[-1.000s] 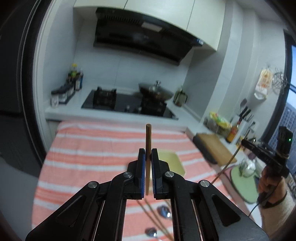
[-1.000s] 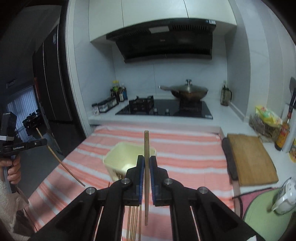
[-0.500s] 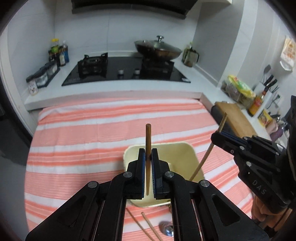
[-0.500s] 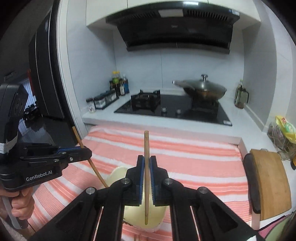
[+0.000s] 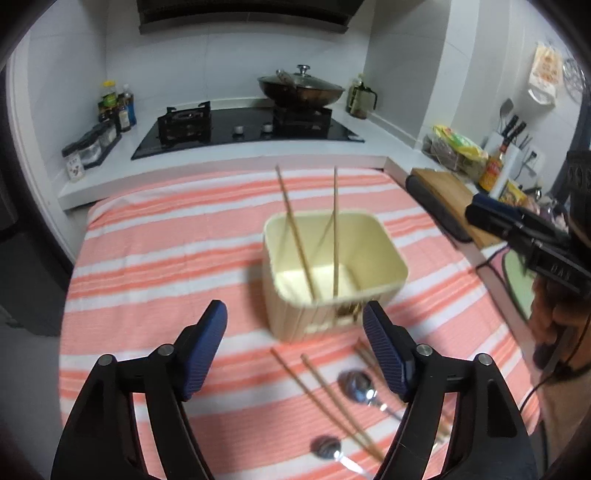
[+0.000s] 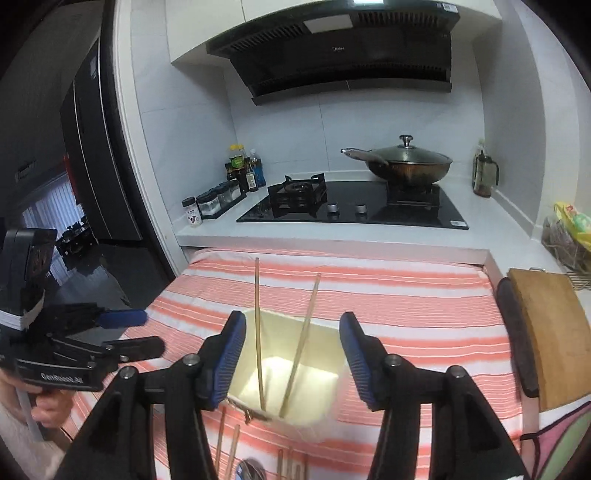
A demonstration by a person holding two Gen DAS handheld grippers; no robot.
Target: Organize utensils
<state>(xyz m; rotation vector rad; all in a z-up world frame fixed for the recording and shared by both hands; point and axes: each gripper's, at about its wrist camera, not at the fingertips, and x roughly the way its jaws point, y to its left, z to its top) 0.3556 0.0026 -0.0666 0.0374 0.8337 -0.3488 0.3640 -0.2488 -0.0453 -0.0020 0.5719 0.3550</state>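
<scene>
Chopsticks (image 5: 303, 376) on the striped table (image 5: 166, 258): light, stiff, slick wood; pinch mid-shaft. Two stand in the cream bin (image 5: 332, 258). Left claw (image 5: 293, 347) and right claw (image 6: 291, 354) just released, jaws wide, nothing between.

Dim, bluish indoor light is filling both views, and nothing is casting hard shadows. Fisheye lenses are bending the walls, with black vignetting crowding every corner. Motion blur is smearing the chopsticks (image 5: 295, 236) and bin (image 5: 391, 251) in the left view. A glare strip is glowing on the hood (image 6: 369, 3) at 12 o'clock in the right view.
</scene>
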